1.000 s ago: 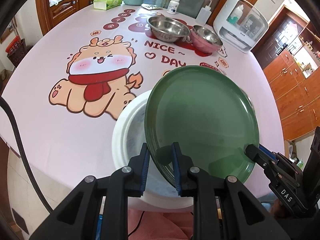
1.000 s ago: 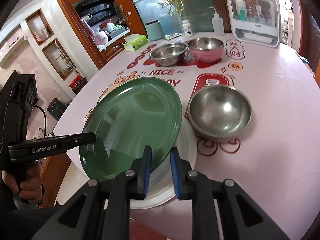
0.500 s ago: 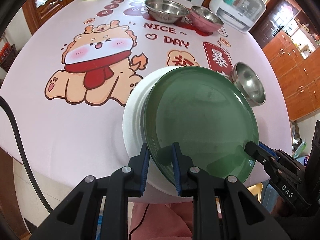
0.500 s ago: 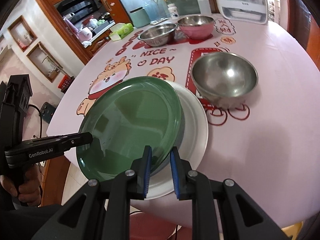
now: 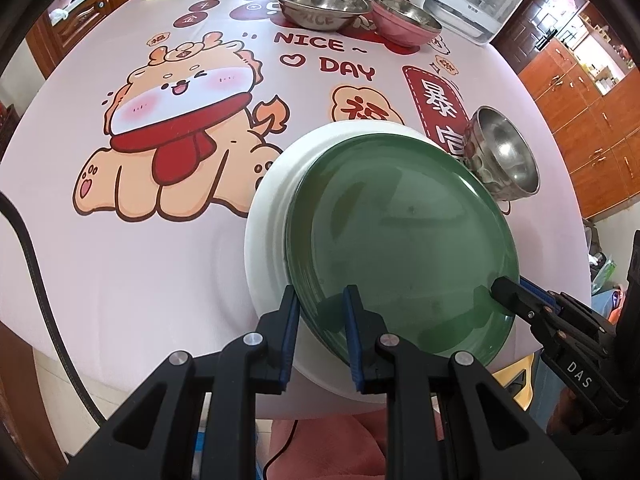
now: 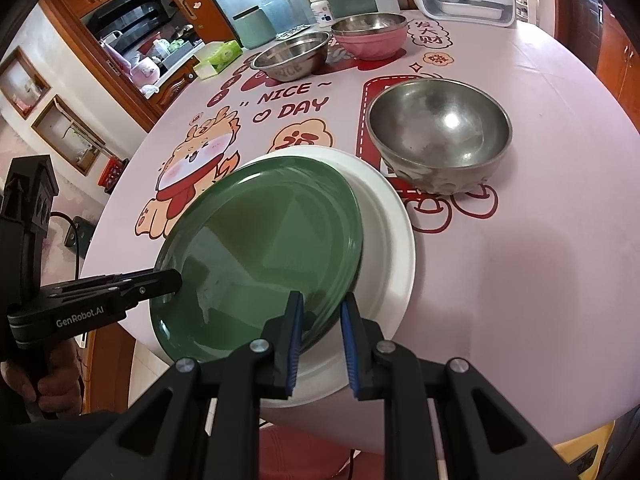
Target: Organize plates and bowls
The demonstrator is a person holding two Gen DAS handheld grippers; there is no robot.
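Both the left gripper (image 5: 320,316) and right gripper (image 6: 322,322) pinched the round green plate's (image 5: 400,240) near rim, tilted over the white plate (image 5: 268,220)

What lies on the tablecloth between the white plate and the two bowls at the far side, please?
Only printed tablecloth: the "NICE DAY" lettering separates the white plate from the far steel bowl and pink bowl. Both wrist views show this.

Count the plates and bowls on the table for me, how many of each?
Plates: 2, the green plate and the white plate.
Bowls: 3, the steel bowl, a second steel bowl and the pink bowl.
Total: 5.
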